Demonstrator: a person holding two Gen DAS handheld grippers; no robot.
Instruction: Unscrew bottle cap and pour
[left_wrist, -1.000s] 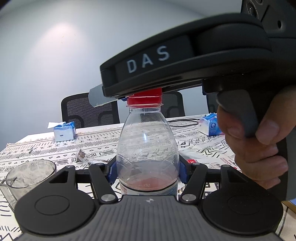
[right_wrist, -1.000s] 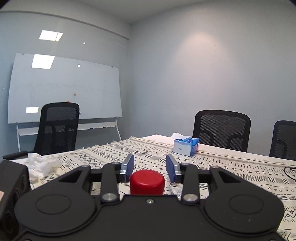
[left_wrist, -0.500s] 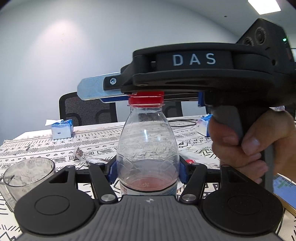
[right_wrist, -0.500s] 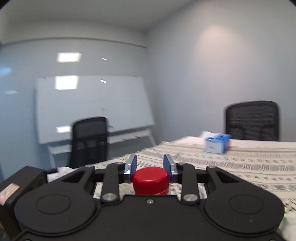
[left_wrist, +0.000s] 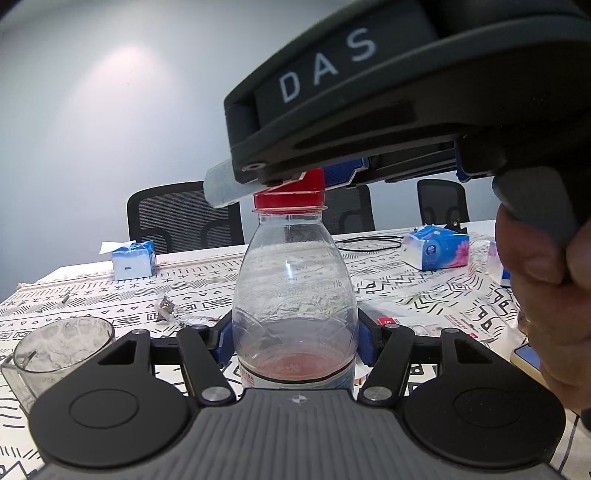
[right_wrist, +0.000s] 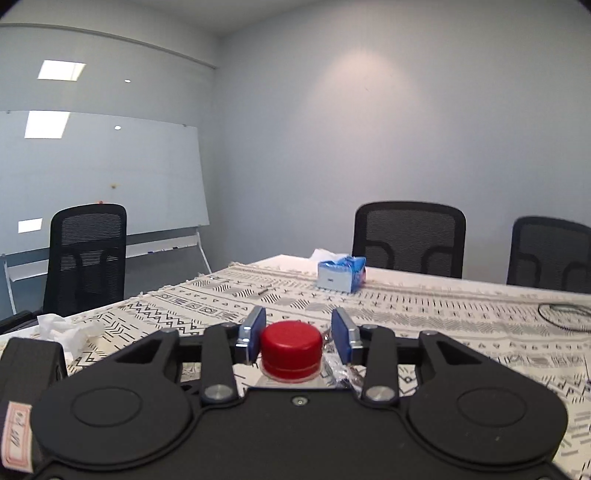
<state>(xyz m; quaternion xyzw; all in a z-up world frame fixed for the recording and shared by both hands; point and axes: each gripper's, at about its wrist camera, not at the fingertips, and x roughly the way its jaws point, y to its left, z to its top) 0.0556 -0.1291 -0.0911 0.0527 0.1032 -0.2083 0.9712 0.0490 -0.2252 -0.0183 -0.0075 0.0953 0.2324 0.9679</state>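
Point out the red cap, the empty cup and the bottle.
red cap (right_wrist: 291, 343), right wrist view, its top.
cup (left_wrist: 62, 350), left wrist view, its clear wall.
bottle (left_wrist: 293, 295), left wrist view, its clear body.

Half a second ago the red cap (right_wrist: 291, 345) was squeezed by both pads of the right tongs (right_wrist: 295, 332). Now the pads have been moved apart again. One pad (right_wrist: 255, 332) is just at the cap's side, and a small gap is seen between the cap and the other pad (right_wrist: 345, 334). The right tongs have also been swung back. The whiteboard (right_wrist: 99, 173) is seen at the left edge again and the tissue box (right_wrist: 341, 275) near the middle, as a second ago. Seen from the left tongs, the right tongs above the bottle (left_wrist: 295, 295) were level then and are now tipped and closer, with the hand (left_wrist: 546, 295) lower.
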